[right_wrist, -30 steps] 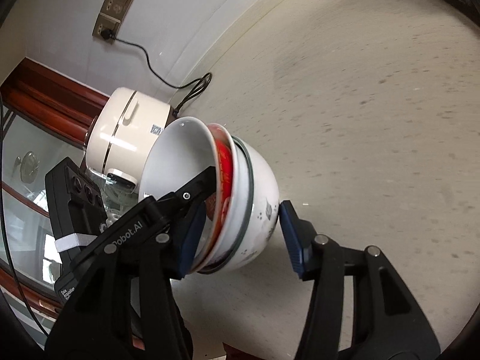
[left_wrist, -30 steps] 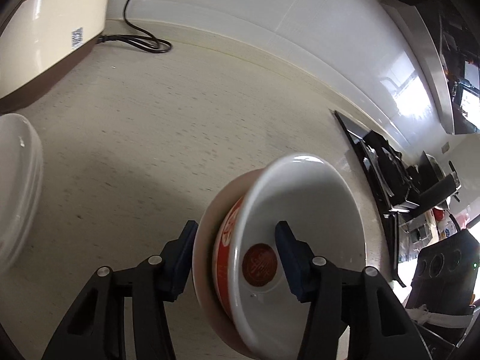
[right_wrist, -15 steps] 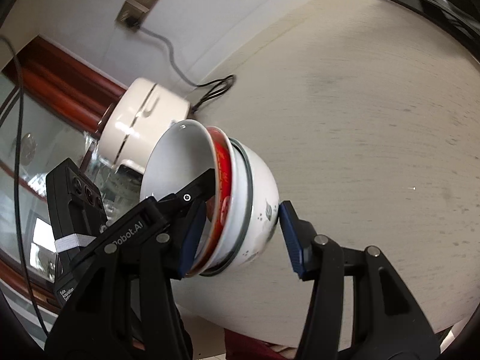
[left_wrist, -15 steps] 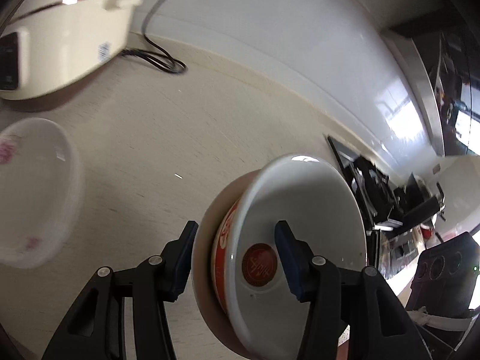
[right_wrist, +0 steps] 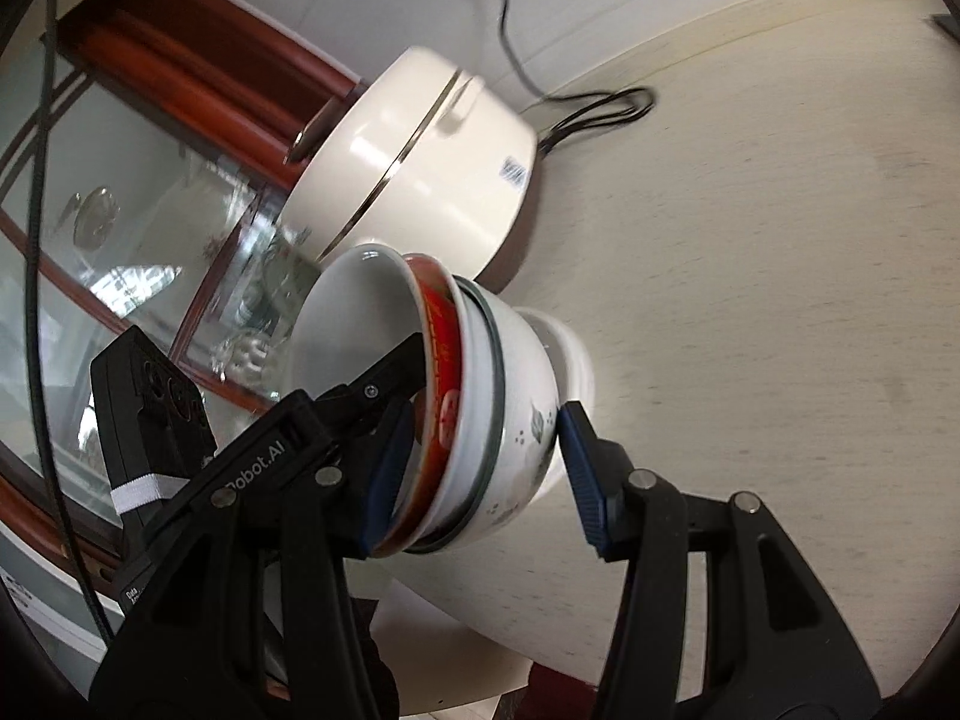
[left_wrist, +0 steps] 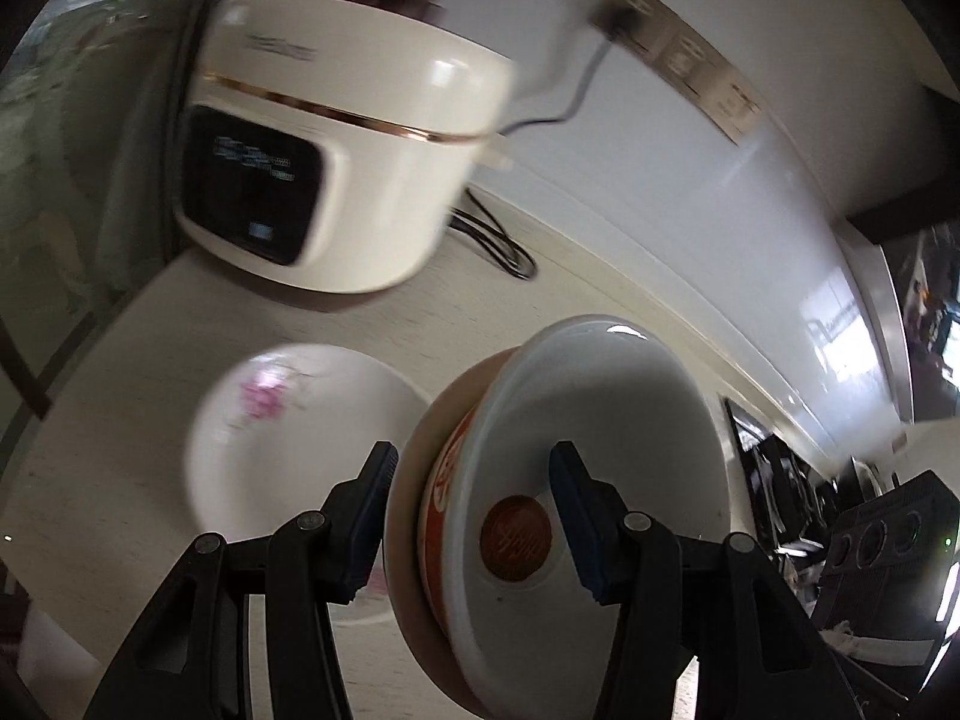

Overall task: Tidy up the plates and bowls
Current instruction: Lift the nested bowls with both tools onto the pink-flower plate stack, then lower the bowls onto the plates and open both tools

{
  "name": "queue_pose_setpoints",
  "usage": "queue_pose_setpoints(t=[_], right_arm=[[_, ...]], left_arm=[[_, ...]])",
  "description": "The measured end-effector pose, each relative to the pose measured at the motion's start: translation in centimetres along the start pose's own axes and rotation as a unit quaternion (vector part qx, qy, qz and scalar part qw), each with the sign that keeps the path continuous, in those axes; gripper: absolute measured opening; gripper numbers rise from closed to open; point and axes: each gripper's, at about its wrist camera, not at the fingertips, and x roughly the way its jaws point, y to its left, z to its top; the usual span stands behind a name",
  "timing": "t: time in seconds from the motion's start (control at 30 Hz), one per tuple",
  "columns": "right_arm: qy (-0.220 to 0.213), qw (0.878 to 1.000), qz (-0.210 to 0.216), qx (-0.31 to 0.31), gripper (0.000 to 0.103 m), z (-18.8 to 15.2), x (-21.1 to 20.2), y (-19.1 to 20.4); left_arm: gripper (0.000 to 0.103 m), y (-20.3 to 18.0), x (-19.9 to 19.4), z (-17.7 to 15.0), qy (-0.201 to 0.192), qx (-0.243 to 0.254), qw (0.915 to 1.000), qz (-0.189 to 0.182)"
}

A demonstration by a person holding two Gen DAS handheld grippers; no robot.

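Both my grippers are clamped on the same tilted stack of bowls (left_wrist: 600, 438), held up off the beige speckled counter (right_wrist: 780, 240). The left gripper (left_wrist: 474, 516) pinches its rim, one pad inside the glossy white bowl. The right gripper (right_wrist: 486, 468) squeezes the nested red-banded and flower-dotted bowls. A pink-flowered white plate (left_wrist: 288, 438) sits just beyond the stack, in front of the cream rice cooker (left_wrist: 336, 144).

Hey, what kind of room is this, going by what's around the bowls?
Most likely a home kitchen: a cream rice cooker sits plugged in on a speckled countertop, with a floral plate nearby and what looks like a stovetop further along.
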Motion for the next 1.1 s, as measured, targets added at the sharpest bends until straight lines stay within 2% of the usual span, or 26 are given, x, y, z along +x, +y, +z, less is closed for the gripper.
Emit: queue_pose_setpoints(t=[0.27,0.6,0.73,0.77,0.8,0.87,0.9,0.93,1.0,1.1], right_arm=[[0.038,0.999,0.001,-0.007,0.054,-0.4,5.1,0.9],[0.066,0.998,-0.016,-0.011,0.054,-0.6,8.2,0.3],[0.069,0.998,-0.009,0.0,0.058,-0.2,9.1,-0.1],[0.064,0.998,-0.007,-0.002,0.06,0.0,9.2,0.0],[0.056,0.998,-0.007,-0.006,0.066,0.2,9.1,0.0],[0.015,0.999,-0.02,-0.02,0.078,0.7,7.9,0.3],[-0.004,0.999,-0.024,-0.027,0.083,1.0,7.2,0.4],[-0.035,0.998,-0.036,-0.038,0.084,1.4,5.9,0.5],[-0.079,0.994,-0.058,-0.046,0.086,1.8,3.8,0.4],[-0.137,0.987,-0.066,-0.059,0.09,1.9,-0.3,0.1]], left_arm=[[0.052,3.8,1.8,1.7,-0.003,-0.03,0.9993,0.023],[0.052,7.0,4.4,2.5,0.016,-0.054,0.998,0.029],[0.051,7.5,4.3,2.8,0.0,-0.058,0.9975,0.039],[0.054,7.4,4.0,3.0,-0.011,-0.053,0.9974,0.047],[0.056,7.2,3.7,3.3,-0.022,-0.046,0.9972,0.055],[0.074,7.1,3.2,3.5,-0.037,-0.038,0.9965,0.064],[0.078,7.0,3.1,3.6,-0.044,-0.034,0.9959,0.072],[0.082,6.9,2.7,3.6,-0.057,-0.03,0.9947,0.08],[0.083,6.7,1.7,3.5,-0.081,-0.024,0.993,0.082],[0.09,5.0,-0.5,2.9,-0.138,0.001,0.9853,0.1]])
